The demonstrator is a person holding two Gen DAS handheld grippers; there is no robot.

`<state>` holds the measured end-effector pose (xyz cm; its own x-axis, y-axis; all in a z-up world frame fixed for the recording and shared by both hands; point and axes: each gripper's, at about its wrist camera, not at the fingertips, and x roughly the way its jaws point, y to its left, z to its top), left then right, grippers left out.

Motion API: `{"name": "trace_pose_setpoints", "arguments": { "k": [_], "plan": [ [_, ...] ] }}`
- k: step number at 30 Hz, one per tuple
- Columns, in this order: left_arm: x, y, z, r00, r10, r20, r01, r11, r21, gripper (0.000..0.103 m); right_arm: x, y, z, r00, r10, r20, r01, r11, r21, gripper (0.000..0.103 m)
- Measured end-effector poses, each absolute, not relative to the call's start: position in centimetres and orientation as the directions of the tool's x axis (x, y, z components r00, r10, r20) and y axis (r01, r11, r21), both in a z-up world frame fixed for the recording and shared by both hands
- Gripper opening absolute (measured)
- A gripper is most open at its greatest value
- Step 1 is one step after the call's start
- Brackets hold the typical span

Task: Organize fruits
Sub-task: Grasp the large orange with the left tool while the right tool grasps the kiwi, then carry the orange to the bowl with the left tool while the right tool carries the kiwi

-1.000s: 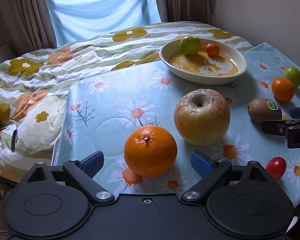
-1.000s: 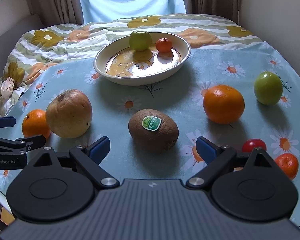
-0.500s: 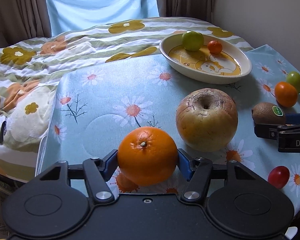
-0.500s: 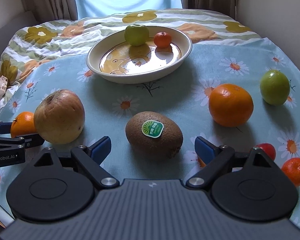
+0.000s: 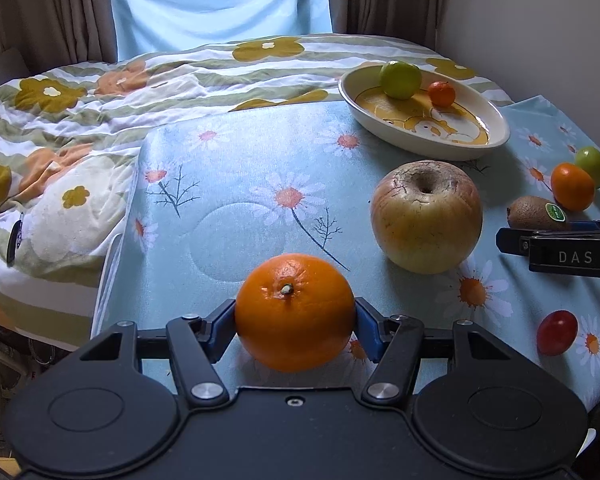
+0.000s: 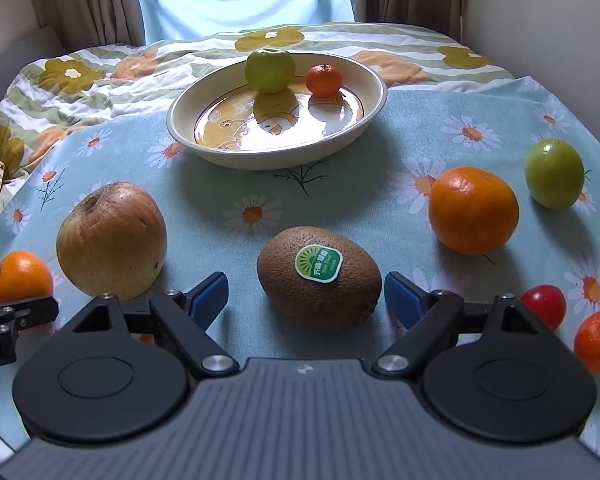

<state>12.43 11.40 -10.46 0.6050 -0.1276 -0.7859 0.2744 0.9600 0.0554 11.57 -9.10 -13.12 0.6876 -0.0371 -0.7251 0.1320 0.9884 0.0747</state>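
Observation:
My left gripper is shut on a large orange, its blue pads pressed to both sides just above the daisy-print cloth. In the right wrist view my right gripper straddles a brown kiwi with a green sticker. Its jaws are closing, and gaps still show between the pads and the kiwi. A cream bowl at the back holds a green apple and a small mandarin.
A big wrinkled apple lies between the two grippers. Right of the kiwi are another orange, a green fruit, a cherry tomato and a small mandarin. A flowered quilt drops away at left and behind.
My left gripper went from wide open to shut on the orange. The right gripper's jaws have come in a little around the kiwi.

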Motion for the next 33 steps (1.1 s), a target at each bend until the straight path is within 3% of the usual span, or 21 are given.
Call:
{"name": "trace_pose_setpoints", "arguments": {
  "k": [5, 8, 19, 33],
  "plan": [
    [11.9, 11.6, -10.4, 0.606, -0.122, -0.786, 0.262, 0.964, 0.052, 0.065, 11.5, -8.9, -13.0, 0.694, -0.076, -0.716, 0.144, 0.989, 0.034, 0.078],
    [11.6, 11.6, -10.4, 0.607, -0.121, -0.786, 0.260, 0.964, 0.052, 0.065, 11.4, -9.2, -12.9, 0.700, -0.066, -0.711, 0.148, 0.988, 0.053, 0.076],
    [10.4, 10.9, -8.5, 0.636, -0.137, -0.759, 0.261, 0.964, 0.045, 0.065, 10.4, -9.6, -11.6, 0.713, -0.034, -0.700, 0.124, 0.989, 0.079, 0.074],
    [8.1, 7.9, -2.8, 0.690, -0.154, -0.708, 0.244, 0.969, 0.027, 0.065, 9.4, -12.1, -4.8, 0.747, 0.027, -0.664, 0.049, 0.994, 0.096, 0.074]
  ]
}}
